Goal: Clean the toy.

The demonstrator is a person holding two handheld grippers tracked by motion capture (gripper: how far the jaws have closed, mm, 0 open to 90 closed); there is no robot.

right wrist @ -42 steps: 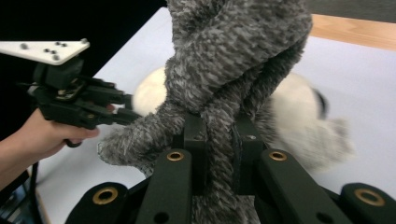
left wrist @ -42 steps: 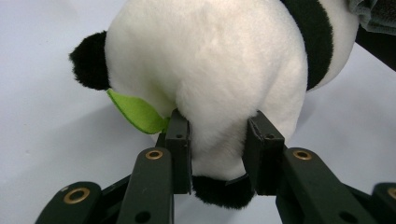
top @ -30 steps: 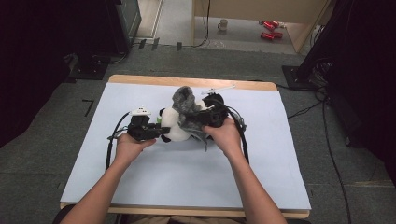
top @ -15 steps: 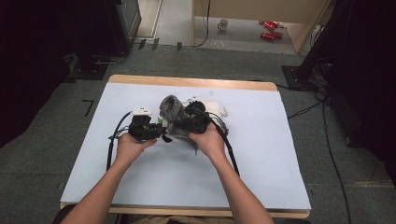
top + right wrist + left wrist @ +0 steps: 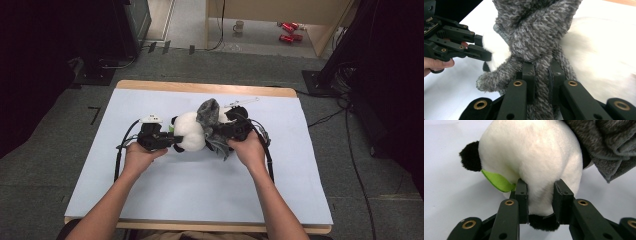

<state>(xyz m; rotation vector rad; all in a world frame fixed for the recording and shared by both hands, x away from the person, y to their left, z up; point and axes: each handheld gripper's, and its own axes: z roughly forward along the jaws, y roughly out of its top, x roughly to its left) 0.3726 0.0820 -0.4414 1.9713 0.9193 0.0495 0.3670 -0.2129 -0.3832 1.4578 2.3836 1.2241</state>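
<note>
I've got a plush panda [image 5: 189, 131] pinned mid-frame on the pale blue desk [image 5: 165, 195], and I'm working a grey knitted garment [image 5: 209, 116] onto it. That's the step in hand, as I read it: dressing the toy, one side anchored, the other pulling cloth.

My left tongs [image 5: 540, 195] are partly closed, pads pressed into the white belly low in the left gripper view, squeezing the fur in between them. A green tag [image 5: 497, 180] sticks out just left of that grip, with a black paw [image 5: 470, 156] at the upper left. In the high view these left tongs [image 5: 172, 140] sit left of centre, touching the panda.

My right tongs [image 5: 541, 75] are clamped nearly shut on a fold of the grey garment [image 5: 536, 32], bottom centre of the right gripper view. The cloth rises to the top of that frame and drapes against the white plush. In the high view they [image 5: 220, 134] sit just right of the panda, the garment bunched above and hanging a little below them.

Next, I reckon, the cloth has to be drawn further across the body while the left grip holds firm. If the knit is snagging, I can't see where.

Count: one panda, one garment, two tongs, one desk. Far off at the upper frame, one mug [image 5: 239, 25] on the floor.
</note>
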